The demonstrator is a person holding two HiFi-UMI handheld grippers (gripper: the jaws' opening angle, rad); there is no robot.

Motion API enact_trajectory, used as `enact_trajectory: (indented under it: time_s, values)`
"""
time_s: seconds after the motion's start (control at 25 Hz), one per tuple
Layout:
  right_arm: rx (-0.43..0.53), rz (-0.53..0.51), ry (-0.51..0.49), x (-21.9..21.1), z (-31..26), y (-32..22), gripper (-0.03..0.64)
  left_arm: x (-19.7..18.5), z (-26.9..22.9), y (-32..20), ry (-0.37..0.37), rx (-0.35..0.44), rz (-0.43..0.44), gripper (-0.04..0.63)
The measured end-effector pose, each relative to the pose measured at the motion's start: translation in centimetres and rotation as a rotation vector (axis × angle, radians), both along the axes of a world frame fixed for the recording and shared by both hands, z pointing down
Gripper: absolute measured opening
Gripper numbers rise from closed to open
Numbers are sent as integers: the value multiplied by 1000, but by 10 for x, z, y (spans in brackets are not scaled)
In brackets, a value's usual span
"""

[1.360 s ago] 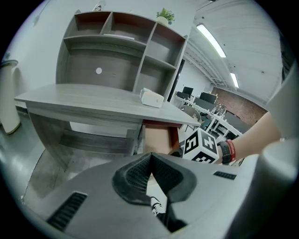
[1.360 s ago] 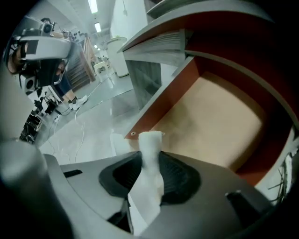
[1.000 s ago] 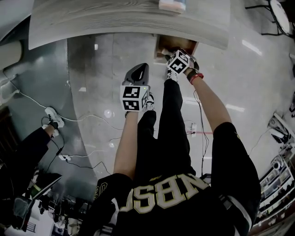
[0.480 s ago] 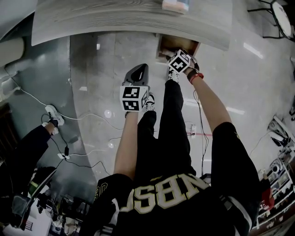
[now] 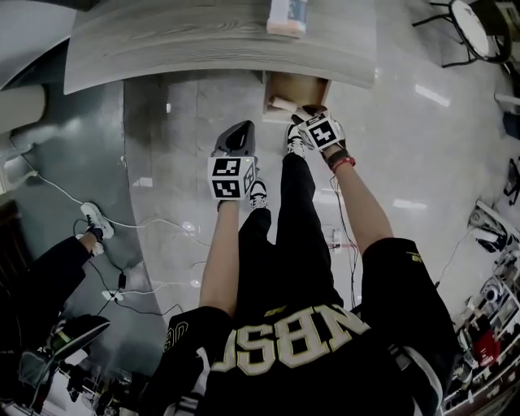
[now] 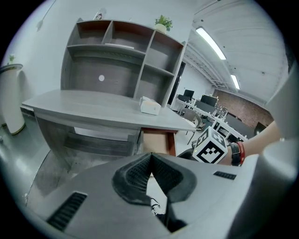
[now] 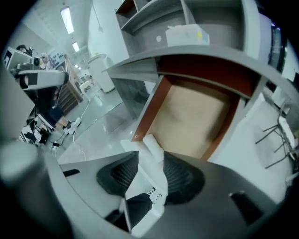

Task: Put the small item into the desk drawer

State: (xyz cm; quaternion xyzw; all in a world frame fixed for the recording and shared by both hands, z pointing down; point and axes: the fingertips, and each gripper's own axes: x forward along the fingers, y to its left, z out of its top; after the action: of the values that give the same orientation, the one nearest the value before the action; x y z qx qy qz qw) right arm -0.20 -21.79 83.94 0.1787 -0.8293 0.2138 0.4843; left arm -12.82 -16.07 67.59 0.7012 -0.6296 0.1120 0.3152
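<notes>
The person stands facing the grey desk (image 5: 203, 41), holding a gripper in each hand out over their own feet. Under the desk's front edge, toward its right end, the drawer (image 7: 192, 116) is pulled out, showing red-brown sides and a bare tan bottom. The small item (image 7: 153, 145), a little white block, sits at the drawer's near left corner, right by the pale front panel. I can't make out whether it rests on the bottom or up on the rim. The right gripper (image 7: 150, 155) hangs just above that corner, pointing steeply down, and its jaws have just been opening. They stand wide apart with the pads pressing on nothing. The block lies just beyond their tips, and only the pale drawer front and the person's dark trouser leg show through the gap. The left gripper (image 6: 150, 155) is off to the left of the drawer, apart from it, with its jaws closed tip to tip on nothing. A white box (image 5: 287, 16) sits on the desk top above the drawer. At the back of the desk rises a shelf unit (image 6: 121, 51) with a small potted plant (image 6: 162, 22) on top.
</notes>
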Motion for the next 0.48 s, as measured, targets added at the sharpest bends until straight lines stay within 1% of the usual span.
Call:
enact_trajectory:
  time_s: [0.24, 0.48]
  values:
    - [64, 136, -65, 18, -55, -1, 169, 7, -28, -1, 0, 42, 35, 12]
    - [120, 240, -144, 31, -115, 7, 163, 15, -63, 7, -2, 90, 60, 12]
